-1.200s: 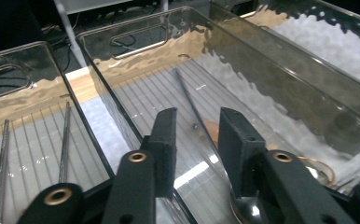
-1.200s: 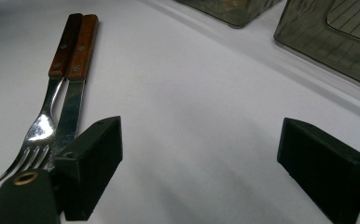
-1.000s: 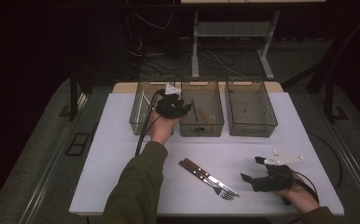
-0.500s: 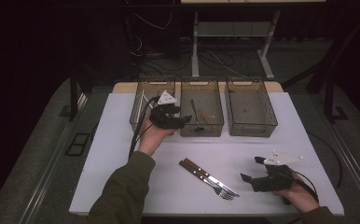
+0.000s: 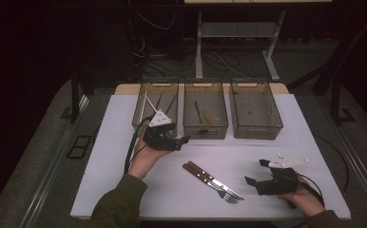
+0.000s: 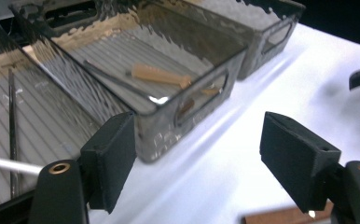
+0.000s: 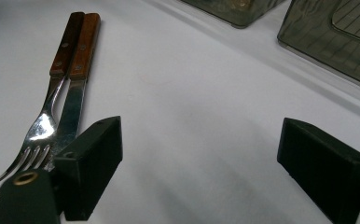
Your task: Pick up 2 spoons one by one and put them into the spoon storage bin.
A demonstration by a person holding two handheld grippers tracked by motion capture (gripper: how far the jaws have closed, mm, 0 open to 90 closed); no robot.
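Observation:
My left gripper (image 5: 180, 140) hovers over the white table (image 5: 124, 156) just in front of the left bin (image 5: 146, 111) and the middle bin (image 5: 205, 130). Its jaws have just been opening; in the left gripper view (image 6: 201, 163) they stand open with nothing between them. My right gripper (image 5: 256, 175) rests low at the table's near right, open and empty, jaws wide apart in its own view (image 7: 199, 168). A wooden-handled fork (image 7: 52, 93) and knife (image 7: 78, 88) lie side by side on the table (image 5: 212, 181) between the two hands.
Three clear bins stand in a row at the back. The middle bin (image 6: 169, 126) holds a wooden-handled piece (image 6: 162, 74) and a dark thin utensil. The left bin (image 6: 66, 79) holds thin metal utensils. The right bin (image 5: 255, 108) looks nearly bare. Cables trail from both grippers.
My left hand has drawn back from above the bins toward the person and slightly left, and its jaws have spread wider. The right hand, fork and knife have stayed put.

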